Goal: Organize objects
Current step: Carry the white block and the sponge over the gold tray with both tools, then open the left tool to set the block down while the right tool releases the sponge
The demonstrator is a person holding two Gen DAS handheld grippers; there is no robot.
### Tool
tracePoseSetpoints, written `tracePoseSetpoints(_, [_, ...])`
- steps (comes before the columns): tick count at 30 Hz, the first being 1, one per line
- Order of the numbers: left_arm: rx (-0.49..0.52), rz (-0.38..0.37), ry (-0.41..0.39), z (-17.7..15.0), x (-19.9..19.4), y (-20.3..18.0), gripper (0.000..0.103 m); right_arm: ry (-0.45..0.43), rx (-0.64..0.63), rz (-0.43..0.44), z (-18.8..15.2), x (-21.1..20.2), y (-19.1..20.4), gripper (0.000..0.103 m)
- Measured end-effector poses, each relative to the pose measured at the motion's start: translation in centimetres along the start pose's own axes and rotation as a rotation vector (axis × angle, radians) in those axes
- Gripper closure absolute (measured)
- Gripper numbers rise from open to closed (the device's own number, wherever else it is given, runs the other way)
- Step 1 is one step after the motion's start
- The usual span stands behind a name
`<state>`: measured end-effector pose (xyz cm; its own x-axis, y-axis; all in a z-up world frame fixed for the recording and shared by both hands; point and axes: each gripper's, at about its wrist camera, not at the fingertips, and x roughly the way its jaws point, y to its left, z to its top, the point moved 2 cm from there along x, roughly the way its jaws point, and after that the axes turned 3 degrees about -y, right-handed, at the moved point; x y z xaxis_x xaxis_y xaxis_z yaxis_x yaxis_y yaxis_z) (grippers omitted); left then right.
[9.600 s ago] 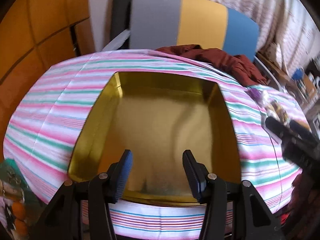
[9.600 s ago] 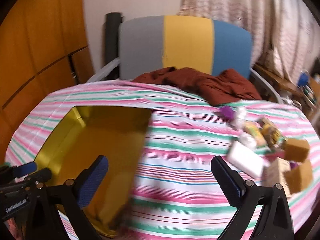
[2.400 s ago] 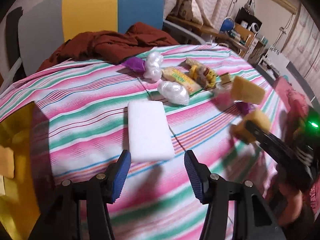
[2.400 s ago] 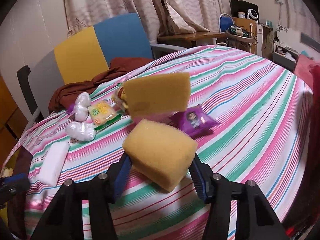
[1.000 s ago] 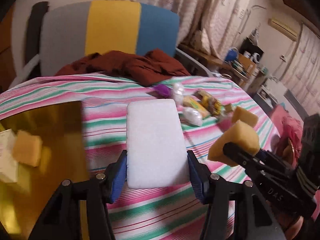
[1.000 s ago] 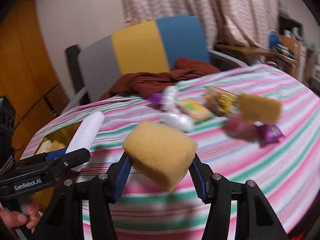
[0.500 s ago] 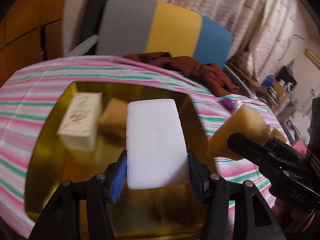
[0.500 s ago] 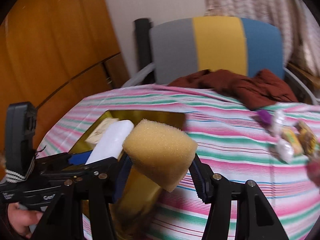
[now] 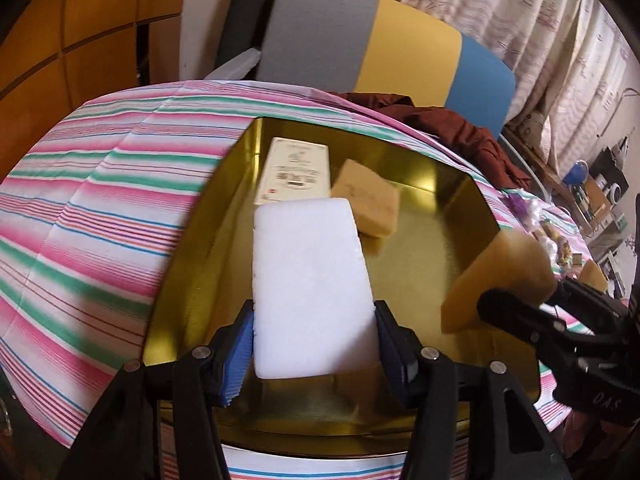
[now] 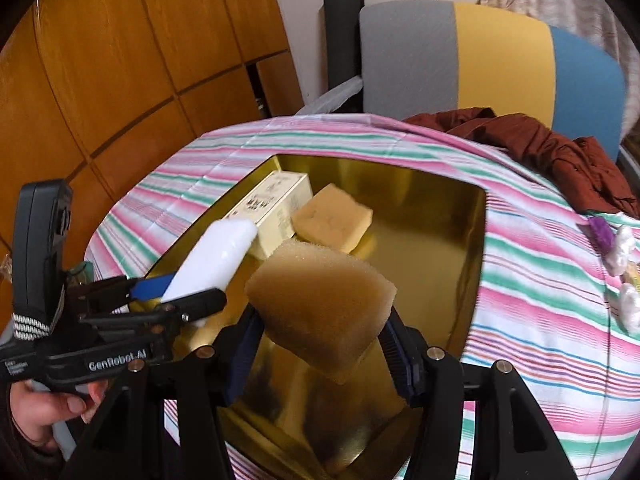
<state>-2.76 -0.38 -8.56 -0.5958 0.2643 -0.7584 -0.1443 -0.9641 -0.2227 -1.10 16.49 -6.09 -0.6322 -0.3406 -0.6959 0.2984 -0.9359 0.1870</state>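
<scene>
My left gripper (image 9: 314, 350) is clamped on a white foam block (image 9: 310, 288), its blue pads pressed to the block's two long sides, and I hold it above the near half of the gold tin tray (image 9: 436, 240). My right gripper (image 10: 322, 354) is clamped on a tan sponge (image 10: 320, 308), held over the tray's near right part beside the white block.

Inside the tray, toward its far left corner, lies a cream printed box (image 9: 294, 172) along the left wall. A second tan sponge (image 9: 368, 204) rests just beside it to the right, touching or nearly touching it.

The tray sits on the striped cloth (image 9: 92, 208) covering the bench. Farther right on the cloth lie small wrapped snacks (image 10: 622, 264). Beyond the bench, a dark red garment (image 10: 560, 152) is draped by a grey, yellow and blue chair (image 10: 480, 60).
</scene>
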Motion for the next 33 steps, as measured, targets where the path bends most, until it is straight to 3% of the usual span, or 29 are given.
tracePoseSetpoints(6, [-0.003, 0.046, 0.021, -0.1, 0.6, 1.1, 0.046, 0.042, -0.001, 0.018, 0.0, 1.7, 1.3, 0.041])
tracePoseSetpoints(8, [-0.005, 0.061, 0.03, -0.2, 0.8, 1.5, 0.046, 0.055, 0.022, 0.028, 0.2, 2.4, 1.4, 0.033])
tracePoseSetpoints(10, [-0.007, 0.071, 0.03, -0.2, 0.8, 1.7, 0.046, 0.045, 0.06, 0.025, 0.7, 2.7, 1.4, 0.013])
tracePoseSetpoints(13, [-0.007, 0.078, 0.028, -0.1, 0.8, 1.9, 0.046, -0.019, 0.076, 0.023, 1.2, 1.6, 1.5, 0.005])
tracePoseSetpoints(23, [-0.008, 0.102, 0.012, 0.6, 0.5, 1.3, 0.043, -0.101, 0.152, -0.012, 1.6, -1.7, -1.2, 0.004])
tracePoseSetpoints(33, [-0.082, 0.042, -0.049, 1.7, -1.7, 1.2, 0.039, -0.15, 0.199, -0.046, 1.7, -4.1, -3.7, 0.004])
